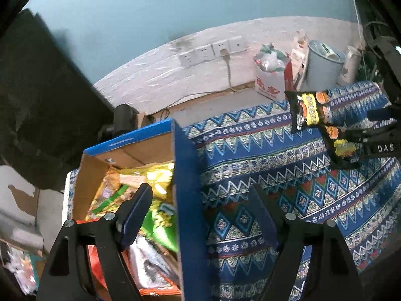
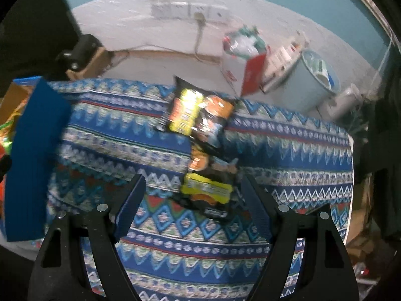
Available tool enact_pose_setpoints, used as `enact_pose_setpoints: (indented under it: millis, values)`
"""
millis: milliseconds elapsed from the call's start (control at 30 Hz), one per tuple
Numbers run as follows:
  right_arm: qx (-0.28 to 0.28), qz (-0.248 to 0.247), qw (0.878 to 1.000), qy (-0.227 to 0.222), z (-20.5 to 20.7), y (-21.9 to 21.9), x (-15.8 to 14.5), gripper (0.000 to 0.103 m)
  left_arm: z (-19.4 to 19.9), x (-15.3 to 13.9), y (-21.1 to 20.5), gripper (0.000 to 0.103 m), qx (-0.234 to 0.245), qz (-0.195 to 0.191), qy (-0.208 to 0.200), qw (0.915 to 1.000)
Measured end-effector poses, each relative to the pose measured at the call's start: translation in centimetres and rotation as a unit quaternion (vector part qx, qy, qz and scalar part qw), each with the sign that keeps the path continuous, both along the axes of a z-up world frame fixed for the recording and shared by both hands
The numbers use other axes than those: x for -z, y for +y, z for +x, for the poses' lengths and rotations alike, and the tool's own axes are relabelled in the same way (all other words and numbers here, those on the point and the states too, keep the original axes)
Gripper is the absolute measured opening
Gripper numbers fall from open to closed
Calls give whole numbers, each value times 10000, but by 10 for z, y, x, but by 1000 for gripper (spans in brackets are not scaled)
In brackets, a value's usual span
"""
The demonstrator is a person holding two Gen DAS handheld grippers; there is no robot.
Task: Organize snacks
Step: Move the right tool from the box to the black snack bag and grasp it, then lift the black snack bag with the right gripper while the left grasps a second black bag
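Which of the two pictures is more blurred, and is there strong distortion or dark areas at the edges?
The right wrist view is more blurred: the black snack packets and the patterned cloth are smeared. The left wrist view is sharper; the snacks in the cardboard box show clear edges. Both views bend straight lines like a fisheye and have black corners. The light is dim and bluish in both.

Teal wall, wall sockets, possibly concrete floor

White letters "DAS" stand on the black right tool; snack-bag print is unreadable.
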State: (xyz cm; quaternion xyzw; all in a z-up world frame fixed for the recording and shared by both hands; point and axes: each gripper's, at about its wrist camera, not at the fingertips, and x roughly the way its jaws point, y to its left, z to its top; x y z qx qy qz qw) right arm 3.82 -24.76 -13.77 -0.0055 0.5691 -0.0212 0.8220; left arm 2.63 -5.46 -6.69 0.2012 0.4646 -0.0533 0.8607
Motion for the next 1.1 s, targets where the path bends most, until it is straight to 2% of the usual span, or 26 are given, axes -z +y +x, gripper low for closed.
enact_pose_setpoints:
  millis: [400, 667, 933, 1000, 1100]
  values:
    - [478, 395, 9977, 289, 14, -27, 41, 77, 12, 37, -41, 80, 586, 464, 43, 9972]
    - [604, 438, 9956, 559, 26, -26, 69, 77, 21, 55, -51, 80, 678, 530, 236, 9960]
    - [589, 457, 9947, 711, 34, -37, 93, 77, 29, 64, -54, 80, 595, 411, 423, 9965]
    - [505, 477, 9954, 665, 31, -40, 91, 60, 32, 63, -55, 80, 552, 342, 447, 9969]
    - [440, 348, 9965, 620, 24, -47, 87, 59, 36, 61, -58, 80, 479, 192, 480, 9975]
